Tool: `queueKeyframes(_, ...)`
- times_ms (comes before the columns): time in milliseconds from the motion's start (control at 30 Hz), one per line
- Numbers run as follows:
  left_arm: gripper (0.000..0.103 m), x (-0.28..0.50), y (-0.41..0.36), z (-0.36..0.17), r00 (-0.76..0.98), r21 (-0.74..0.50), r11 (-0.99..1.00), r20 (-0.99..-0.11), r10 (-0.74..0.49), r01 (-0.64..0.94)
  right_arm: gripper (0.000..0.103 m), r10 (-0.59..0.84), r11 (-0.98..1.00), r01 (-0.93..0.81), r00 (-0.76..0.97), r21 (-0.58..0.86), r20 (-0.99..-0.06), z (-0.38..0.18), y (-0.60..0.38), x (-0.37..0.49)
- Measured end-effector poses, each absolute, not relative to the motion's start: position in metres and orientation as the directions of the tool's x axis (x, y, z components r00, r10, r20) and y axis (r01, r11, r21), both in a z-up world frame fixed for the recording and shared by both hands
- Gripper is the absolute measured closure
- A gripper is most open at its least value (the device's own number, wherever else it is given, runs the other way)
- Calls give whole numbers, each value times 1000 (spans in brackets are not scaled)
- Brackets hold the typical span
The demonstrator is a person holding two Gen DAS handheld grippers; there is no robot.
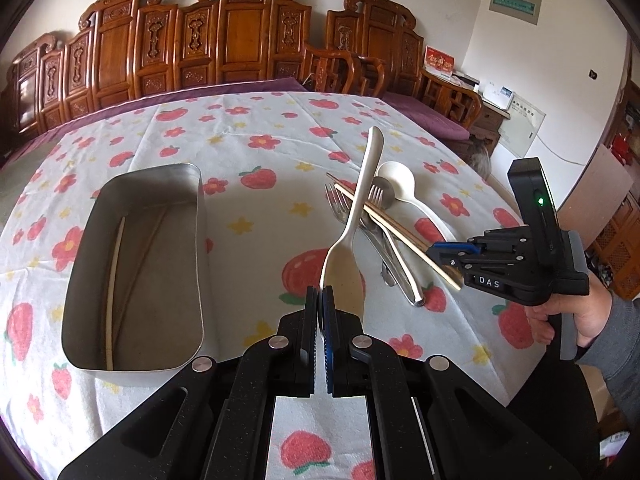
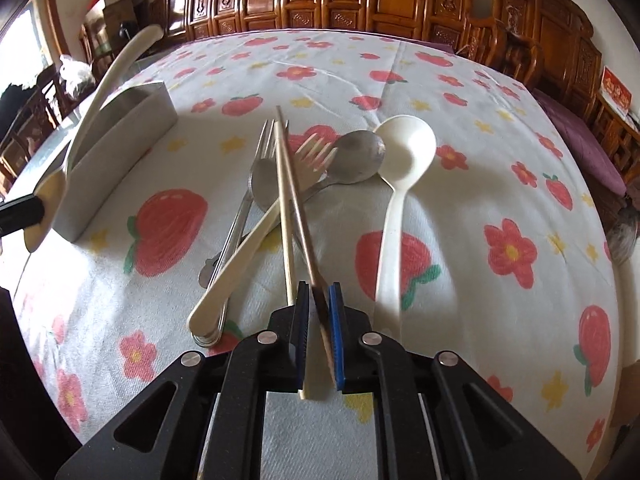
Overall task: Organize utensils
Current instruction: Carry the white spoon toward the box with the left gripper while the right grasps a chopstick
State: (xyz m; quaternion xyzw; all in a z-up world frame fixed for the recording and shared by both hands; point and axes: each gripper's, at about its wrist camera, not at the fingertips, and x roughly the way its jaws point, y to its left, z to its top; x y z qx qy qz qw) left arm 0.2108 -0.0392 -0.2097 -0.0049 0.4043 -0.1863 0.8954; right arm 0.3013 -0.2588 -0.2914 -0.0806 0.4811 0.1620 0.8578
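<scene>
utensil sort: both tongs loaded, tin part filled

left gripper point(image 1: 319, 294), at 6 o'clock, is clamped on the bowl edge of a cream spoon point(image 1: 352, 236), handle pointing to 12. right gripper point(image 2: 319, 300) has closed around a pair of chopsticks point(image 2: 289, 200); firm pad contact cannot be told. metal tin point(image 1: 132, 364) at 9 o'clock of the left view holds two chopsticks point(image 1: 114, 276) along its floor. beyond, a pile on the tablecloth point(image 1: 248, 152): metal forks point(image 1: 338, 200), metal spoon point(image 2: 354, 158), white ladle spoon point(image 2: 404, 152).
</scene>
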Motion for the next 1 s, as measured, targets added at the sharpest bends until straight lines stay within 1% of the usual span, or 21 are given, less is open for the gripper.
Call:
queueKeyframes(100,101,210,-38,-209,608,-156,932,-720,-334,327,92,185,935,-354,490,-1,-852,-290,-254,304)
queueKeyframes(133,101,210,-37,-209,609,-154,933,-720,-332,326,95,185,936,-353,489,1,-852,-290,-254,304)
queueKeyframes(233,101,209,-36,-206,615,-152,935,-717,-327,321,97,187,932,-362,490,-3,-852,-287,-254,302)
queueKeyframes(567,101,203,-33,-197,633,-140,944,-711,-306,300,97,238,934,-355,511,50,-826,-262,-266,277)
queueKeyframes(767,101,198,-26,-180,654,-118,955,-704,-275,274,97,278,923,-378,532,70,-800,-242,-257,259)
queueKeyframes(900,101,194,-17,-170,669,-102,962,-699,-250,253,97,247,921,-390,547,18,-800,-234,-245,253)
queueKeyframes(1000,101,191,-7,-164,679,-81,969,-700,-222,233,97,249,923,-385,554,20,-794,-231,-245,251)
